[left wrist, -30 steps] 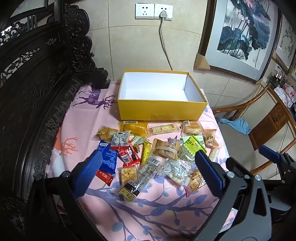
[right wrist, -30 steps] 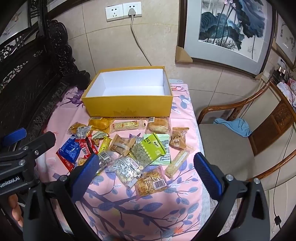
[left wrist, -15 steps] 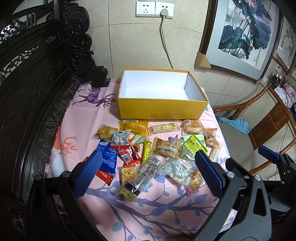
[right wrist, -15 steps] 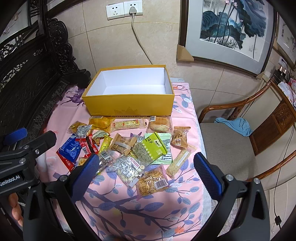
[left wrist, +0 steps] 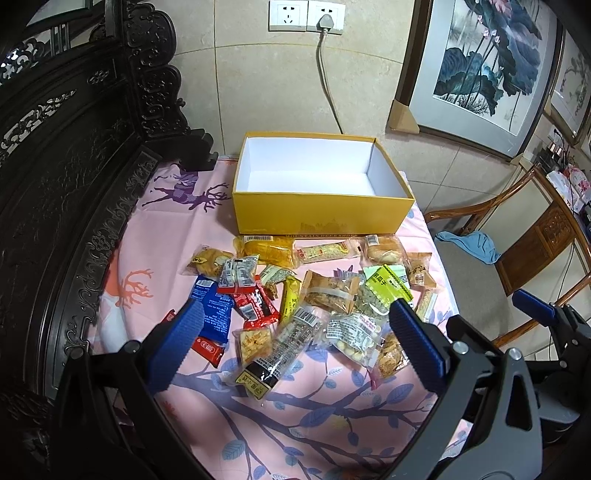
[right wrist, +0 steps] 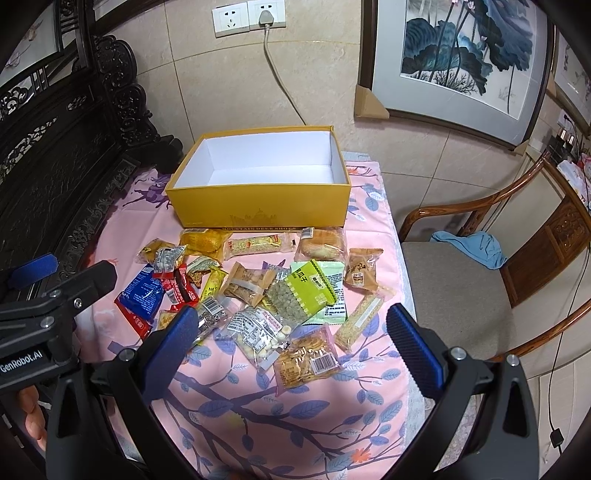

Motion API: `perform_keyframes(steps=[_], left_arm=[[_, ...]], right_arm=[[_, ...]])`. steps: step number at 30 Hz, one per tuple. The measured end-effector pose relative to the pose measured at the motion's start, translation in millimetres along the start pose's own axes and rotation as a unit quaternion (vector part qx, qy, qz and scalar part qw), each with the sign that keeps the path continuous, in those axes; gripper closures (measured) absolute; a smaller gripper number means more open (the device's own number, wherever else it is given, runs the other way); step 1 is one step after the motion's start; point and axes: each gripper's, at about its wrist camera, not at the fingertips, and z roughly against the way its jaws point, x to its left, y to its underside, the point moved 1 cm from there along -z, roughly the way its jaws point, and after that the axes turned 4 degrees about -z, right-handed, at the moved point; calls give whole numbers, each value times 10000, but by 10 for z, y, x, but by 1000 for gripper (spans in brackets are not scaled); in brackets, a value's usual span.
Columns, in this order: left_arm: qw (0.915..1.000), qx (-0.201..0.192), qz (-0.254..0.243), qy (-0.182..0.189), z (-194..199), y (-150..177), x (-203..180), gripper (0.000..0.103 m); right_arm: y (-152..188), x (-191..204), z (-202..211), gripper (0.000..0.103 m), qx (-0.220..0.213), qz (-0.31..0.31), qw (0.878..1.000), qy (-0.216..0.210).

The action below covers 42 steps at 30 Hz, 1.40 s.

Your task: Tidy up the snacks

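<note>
Fingers of the left gripper (left wrist: 295, 343) and right gripper (right wrist: 293, 341) stand wide apart, holding nothing. Snack packets (right wrist: 258, 284) lie scattered on the pink cloth (right wrist: 295, 417) ahead of and between the fingertips; beyond them sits the open yellow box (left wrist: 321, 218).

You have one yellow box (right wrist: 258, 206), roughly seventeen snack packets (right wrist: 255, 288) scattered before it, two grippers, the left (left wrist: 295, 347) and the right (right wrist: 291, 343), one chair (right wrist: 491, 280), one blue cloth (right wrist: 469, 247) and two wall sockets (right wrist: 249, 16).
</note>
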Motion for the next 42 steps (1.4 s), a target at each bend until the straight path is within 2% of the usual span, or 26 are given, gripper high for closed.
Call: perform_keyframes(steps=[42], left_arm=[[9998,183,-17,54,-59,-40,12,2]], right_arm=[[31,16,-64,1,158,21,9999,-54]])
